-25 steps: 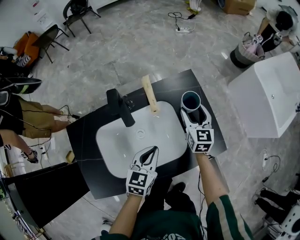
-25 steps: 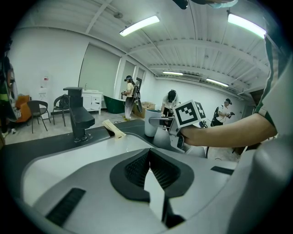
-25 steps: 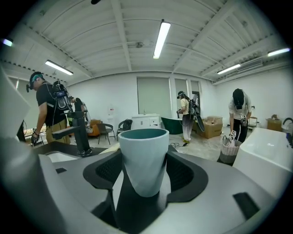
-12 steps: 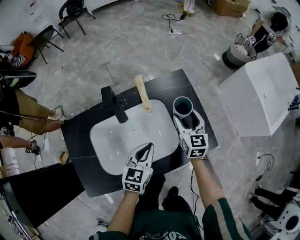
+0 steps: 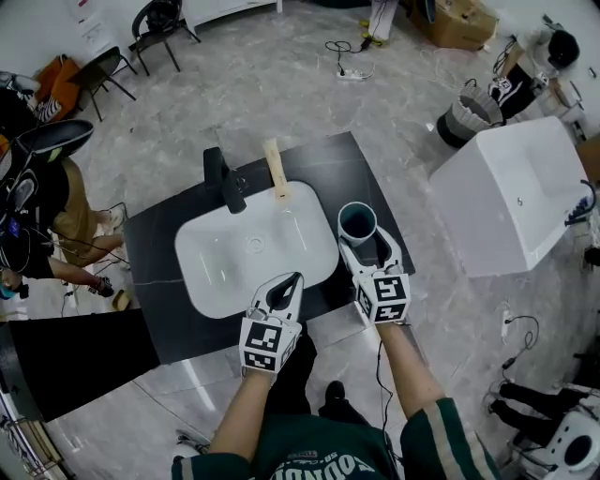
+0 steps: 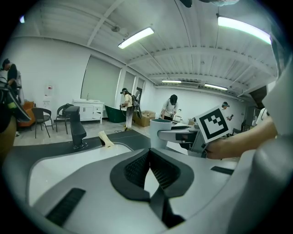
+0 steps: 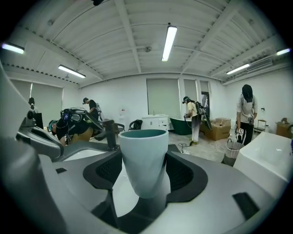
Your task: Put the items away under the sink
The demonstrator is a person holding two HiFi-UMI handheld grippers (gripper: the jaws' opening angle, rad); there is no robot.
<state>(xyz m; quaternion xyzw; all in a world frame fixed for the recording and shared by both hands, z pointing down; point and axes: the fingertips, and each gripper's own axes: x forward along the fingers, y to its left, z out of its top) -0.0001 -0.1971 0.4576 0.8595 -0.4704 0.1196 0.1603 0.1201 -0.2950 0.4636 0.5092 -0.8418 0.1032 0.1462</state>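
A pale cup with a teal inside (image 5: 357, 223) (image 7: 143, 160) is held upright by my right gripper (image 5: 366, 246) (image 7: 143, 171), shut on it, over the right side of the black countertop (image 5: 361, 169). My left gripper (image 5: 286, 286) (image 6: 149, 160) is shut with nothing in it, near the front rim of the white sink basin (image 5: 234, 272). A wooden brush-like piece (image 5: 275, 170) (image 6: 106, 139) lies on the counter at the basin's back edge, beside the black faucet (image 5: 223, 180) (image 6: 77, 129). The cup (image 6: 160, 132) also shows in the left gripper view.
A white bathtub-like unit (image 5: 511, 197) stands to the right. A person (image 5: 37, 202) sits at the left, near chairs (image 5: 103, 70). A bin (image 5: 464, 117) and cardboard box (image 5: 459, 23) stand at the back right. A dark panel (image 5: 75, 361) lies at the front left.
The head view has shifted, so the sink unit sits higher and further left in frame. Both grippers have kept their places relative to the sink, the right still holding the cup.
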